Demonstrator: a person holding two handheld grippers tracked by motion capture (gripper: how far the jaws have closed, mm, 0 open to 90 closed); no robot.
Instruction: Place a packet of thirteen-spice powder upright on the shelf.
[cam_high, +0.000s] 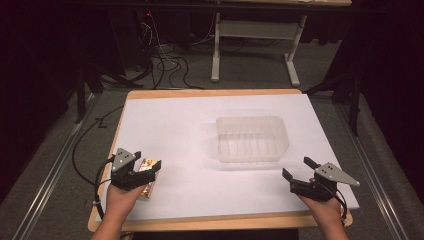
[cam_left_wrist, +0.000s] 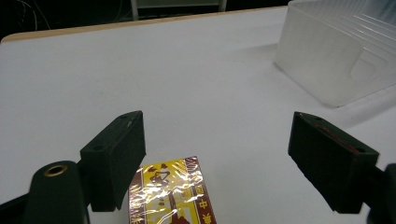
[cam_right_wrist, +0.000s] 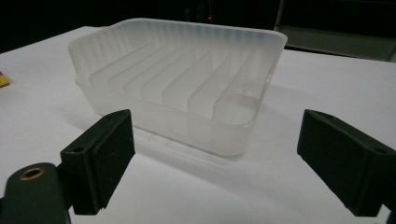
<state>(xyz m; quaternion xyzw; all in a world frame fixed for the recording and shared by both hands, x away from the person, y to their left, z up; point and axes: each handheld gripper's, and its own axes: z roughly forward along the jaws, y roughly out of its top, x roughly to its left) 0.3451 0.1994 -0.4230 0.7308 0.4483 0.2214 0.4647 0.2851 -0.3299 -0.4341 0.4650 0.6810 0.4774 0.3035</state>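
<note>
Grasping has not yet happened: the left tool (cam_high: 142, 172) hangs over a small yellow-and-maroon box wrapped in shiny film (cam_left_wrist: 171, 193), its jaws spread wide. In the left gripper view the box lies flat on the white bench (cam_high: 185, 145), close against the inner face of the jaw at the picture's left and well short of the other jaw, so it sits off-centre in the opening. In the high view the box (cam_high: 148, 178) rests near the front left corner of the bench.

A translucent plastic tray with ribbed dividers (cam_high: 252, 138) stands empty near the middle of the bench, well apart from the box. The right tool (cam_high: 296, 171) is held near the front right edge, its jaws also spread and holding nothing, pointed toward the tray (cam_right_wrist: 187, 79).

This looks like the approach step of a pick, probably to carry the box to the tray. The next move calls for shifting the left tool sideways so the box is centred, lowering until both jaws flank its sides, then pressing them together. The slick film could let it slip if the pinch is shallow.
</note>
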